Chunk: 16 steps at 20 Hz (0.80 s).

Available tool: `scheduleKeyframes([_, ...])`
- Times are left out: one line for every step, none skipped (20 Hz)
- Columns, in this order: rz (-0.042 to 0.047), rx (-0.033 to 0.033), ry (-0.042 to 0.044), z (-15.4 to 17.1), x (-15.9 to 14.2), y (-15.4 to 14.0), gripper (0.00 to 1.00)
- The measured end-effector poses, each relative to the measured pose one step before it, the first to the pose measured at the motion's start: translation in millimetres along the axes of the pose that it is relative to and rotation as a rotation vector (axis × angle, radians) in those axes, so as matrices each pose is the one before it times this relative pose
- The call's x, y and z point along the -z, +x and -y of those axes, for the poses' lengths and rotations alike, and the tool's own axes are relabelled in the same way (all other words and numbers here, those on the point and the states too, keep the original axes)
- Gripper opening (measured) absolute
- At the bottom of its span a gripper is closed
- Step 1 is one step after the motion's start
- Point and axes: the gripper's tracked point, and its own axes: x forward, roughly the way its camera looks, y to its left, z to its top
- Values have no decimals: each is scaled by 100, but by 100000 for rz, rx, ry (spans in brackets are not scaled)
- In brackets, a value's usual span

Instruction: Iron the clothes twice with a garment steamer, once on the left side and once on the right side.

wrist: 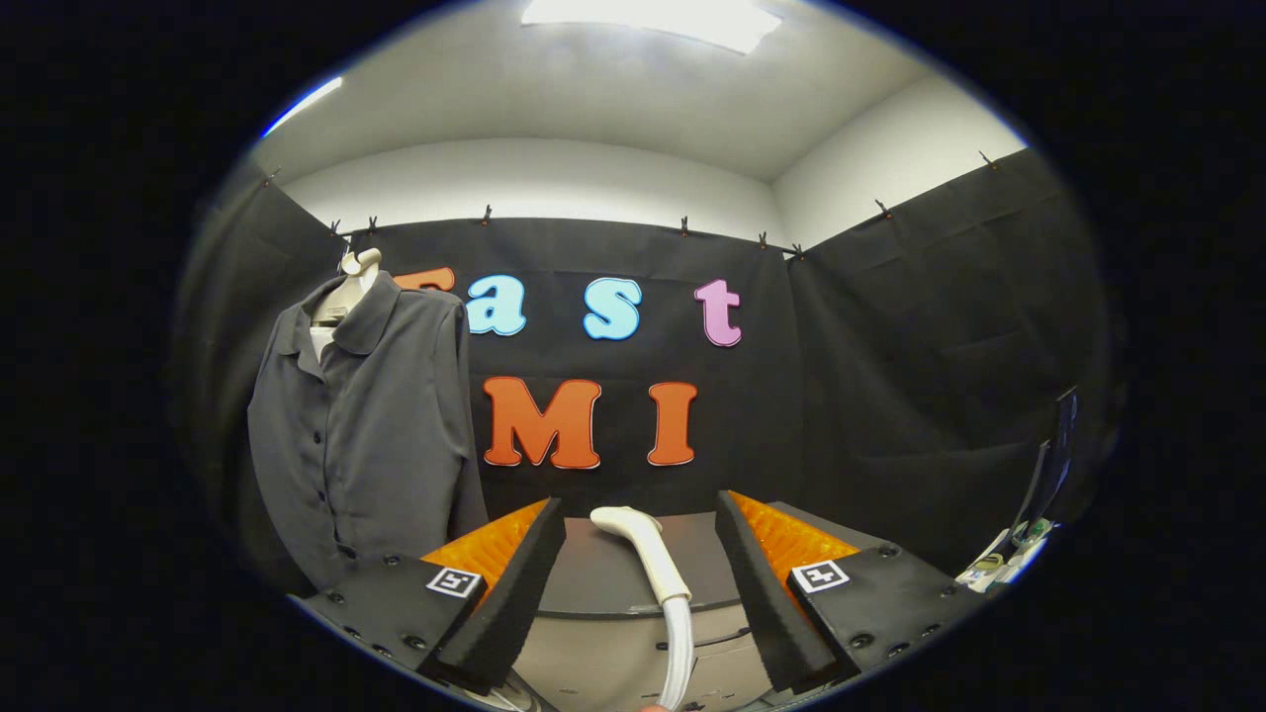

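The gripper [641, 554] has its two fingers spread wide apart, pressing on nothing, and a broad gap lies open between them. In that gap, roughly midway and touching neither finger, stands the cream-white plastic garment steamer head [645, 554], a slim curved wand whose rounded nozzle end bends over toward the left finger at the top. From the wand's lower end a pale ribbed hose [677, 648] runs straight down between the finger bases. The steamer head sits in front of a dark grey flat-topped cabinet or table [603, 583], whose top surface shows behind it and whose lighter grey front panel shows below. Well to the left of the steamer, beyond the left finger, a dark grey button-front shirt with a rounded collar [361, 435] hangs upright on a pale beige hanger form [348, 287], its front facing the camera and slightly turned, its sleeves hanging down at the sides. The shirt's lower hem drops behind the left finger's mount. Off to the far right, past the right finger, some small pale objects [994, 564] lie at the booth's side, too small to make out
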Motion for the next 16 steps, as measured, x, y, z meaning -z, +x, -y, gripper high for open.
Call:
scheduleKeyframes([-1269,-647,-1222,-76,211,1150,98])
scheduleKeyframes([-878,-346,-1395,-38,128,1258,98])
scheduleKeyframes([-1132,-206,-1317,57,176,1291,98])
scheduleKeyframes([-1473,0,-777,-13,391,1157,98])
scheduleKeyframes([-1331,-640,-83,-191,382,1193,98])
scheduleKeyframes([-1694,-1090,498,-258,375,1298,98])
scheduleKeyframes([-1927,-1144,507,-139,538,1465,98])
scheduleKeyframes([-2429,-408,97,102,649,1409,98])
scheduleKeyframes([-2704,205,-436,375,804,1580,98])
scheduleKeyframes([-2548,269,-1151,346,710,1594,98])
scheduleKeyframes([-2533,423,-2251,268,764,2083,98])
scheduleKeyframes([-3487,368,-3088,515,905,1744,98])
scheduleKeyframes([-4817,-687,-2841,201,1330,2065,98])
scheduleKeyframes([-6309,-778,-1833,143,1802,1524,98])
scheduleKeyframes([-5607,-1575,-975,128,1311,1656,98])
scheduleKeyframes([-5482,-1403,-49,195,1217,1588,99])
